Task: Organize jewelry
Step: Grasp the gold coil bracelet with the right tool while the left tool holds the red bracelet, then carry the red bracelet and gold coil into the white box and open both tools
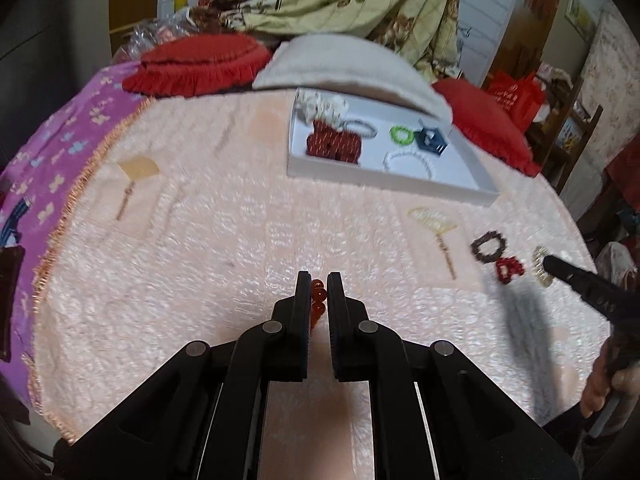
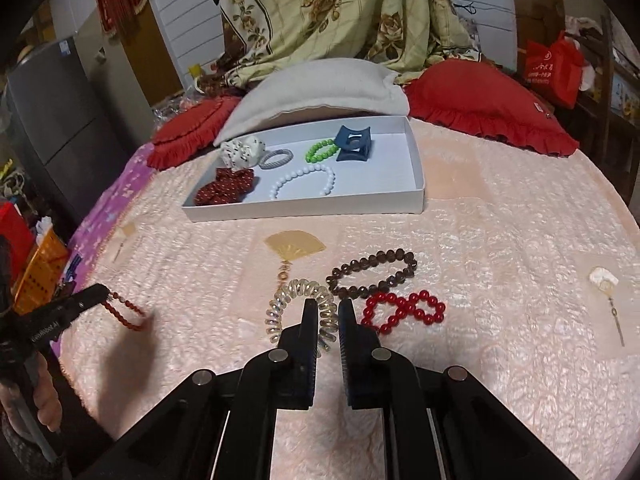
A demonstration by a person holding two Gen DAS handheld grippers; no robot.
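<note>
The left gripper [image 1: 319, 280] is clamped on an amber bead bracelet [image 1: 317, 300], a few round beads showing between its nearly closed fingers; from the right wrist view the rest of the strand [image 2: 127, 312] dangles off the tips just above the pink quilted bedspread [image 2: 500, 240]. The white tray [image 1: 460, 190] sits at about one o'clock from those fingers, already holding a white bead bracelet [image 2: 304, 182], a green bead bracelet [image 2: 320, 151], a grey coil hair tie [image 2: 276, 159], a navy hair claw [image 2: 354, 144] and a dark red dotted scrunchie [image 2: 226, 188]. The carry looks to be the step in hand: lift high enough that the hanging loop clears the tray wall, then let go over the bare floor toward its right end. The right gripper [image 2: 328, 308] has its fingers slightly apart and holds nothing, straddling the near rim of a clear spiral hair tie [image 2: 298, 308]. Closing squarely on a few coils should serve; the brown bead bracelet [image 2: 372, 274] and red bead bracelet [image 2: 404, 312] lie just beside it at two o'clock and could snag.
</note>
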